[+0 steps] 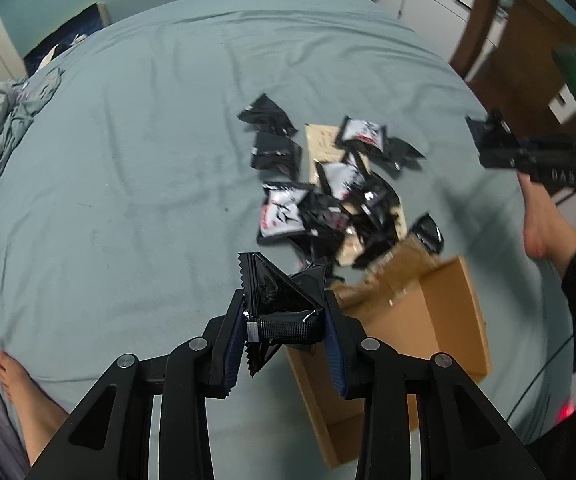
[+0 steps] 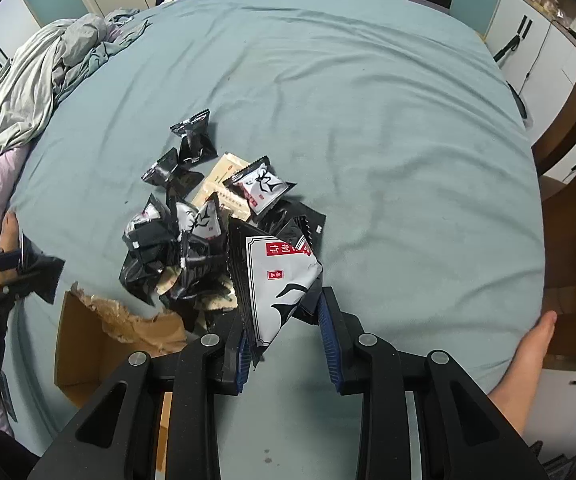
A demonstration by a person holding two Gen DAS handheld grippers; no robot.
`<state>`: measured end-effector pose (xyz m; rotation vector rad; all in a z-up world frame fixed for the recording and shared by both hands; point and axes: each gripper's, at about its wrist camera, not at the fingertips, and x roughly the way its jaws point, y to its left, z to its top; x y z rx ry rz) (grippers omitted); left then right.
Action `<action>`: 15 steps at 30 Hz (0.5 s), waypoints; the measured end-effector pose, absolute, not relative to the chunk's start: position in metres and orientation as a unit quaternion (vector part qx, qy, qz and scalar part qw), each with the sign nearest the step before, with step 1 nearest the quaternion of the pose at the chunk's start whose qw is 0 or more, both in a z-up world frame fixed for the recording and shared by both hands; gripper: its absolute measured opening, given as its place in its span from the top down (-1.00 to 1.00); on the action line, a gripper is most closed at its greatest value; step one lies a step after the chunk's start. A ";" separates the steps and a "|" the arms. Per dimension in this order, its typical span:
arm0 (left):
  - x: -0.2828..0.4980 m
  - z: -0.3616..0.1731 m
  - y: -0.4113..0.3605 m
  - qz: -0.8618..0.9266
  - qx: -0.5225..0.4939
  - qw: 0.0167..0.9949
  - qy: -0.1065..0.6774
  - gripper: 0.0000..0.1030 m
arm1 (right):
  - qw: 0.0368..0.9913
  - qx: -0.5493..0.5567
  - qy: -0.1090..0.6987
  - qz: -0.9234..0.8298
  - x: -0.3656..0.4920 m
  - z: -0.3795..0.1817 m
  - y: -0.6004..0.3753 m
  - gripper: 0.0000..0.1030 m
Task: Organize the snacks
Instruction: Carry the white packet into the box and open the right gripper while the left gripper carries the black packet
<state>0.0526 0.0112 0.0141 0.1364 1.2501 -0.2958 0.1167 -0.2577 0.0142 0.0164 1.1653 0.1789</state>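
Note:
My left gripper (image 1: 283,300) is shut on a glossy black snack packet (image 1: 279,284), held above the near corner of an open cardboard box (image 1: 428,320). Just beyond it, a pile of black and white snack packets (image 1: 328,200) lies on the bed, partly on a beige paper bag. My right gripper (image 2: 283,308) is shut on a white-and-black packet with a red label (image 2: 283,272), held above the near edge of the same pile (image 2: 183,248). The torn-flapped box (image 2: 87,344) lies to its left. Each gripper appears at the edge of the other's view.
A teal bed sheet (image 2: 368,120) covers the whole surface. A crumpled grey blanket (image 2: 39,80) is bunched at the far left. The person's bare feet (image 1: 11,380) (image 2: 528,352) rest at the bed's edges. White cabinets (image 2: 536,40) stand beyond the bed.

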 end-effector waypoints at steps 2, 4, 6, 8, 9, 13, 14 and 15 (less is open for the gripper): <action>0.047 0.011 0.007 -0.145 0.071 0.795 0.585 0.33 | 0.830 0.005 0.551 0.089 0.114 0.017 -0.254 0.45; 0.042 0.006 0.002 -0.150 0.080 0.790 0.589 0.33 | 0.828 0.004 0.553 0.094 0.112 0.019 -0.250 0.45; 0.038 0.001 -0.002 -0.153 0.088 0.786 0.592 0.33 | 0.824 0.001 0.557 0.102 0.109 0.019 -0.243 0.45; 0.034 -0.004 -0.007 -0.159 0.096 0.782 0.595 0.33 | 0.819 -0.005 0.562 0.113 0.106 0.018 -0.237 0.45; 0.032 -0.005 -0.010 -0.162 0.099 0.781 0.595 0.33 | 0.816 -0.007 0.565 0.118 0.106 0.018 -0.235 0.45; 0.027 -0.017 -0.020 -0.174 0.115 0.772 0.600 0.33 | 0.803 -0.019 0.578 0.144 0.103 0.014 -0.220 0.45; 0.025 -0.021 -0.023 -0.175 0.119 0.769 0.603 0.33 | 0.800 -0.023 0.581 0.149 0.101 0.013 -0.217 0.45; 0.024 -0.025 -0.025 -0.177 0.125 0.767 0.605 0.33 | 0.797 -0.027 0.583 0.154 0.100 0.012 -0.213 0.45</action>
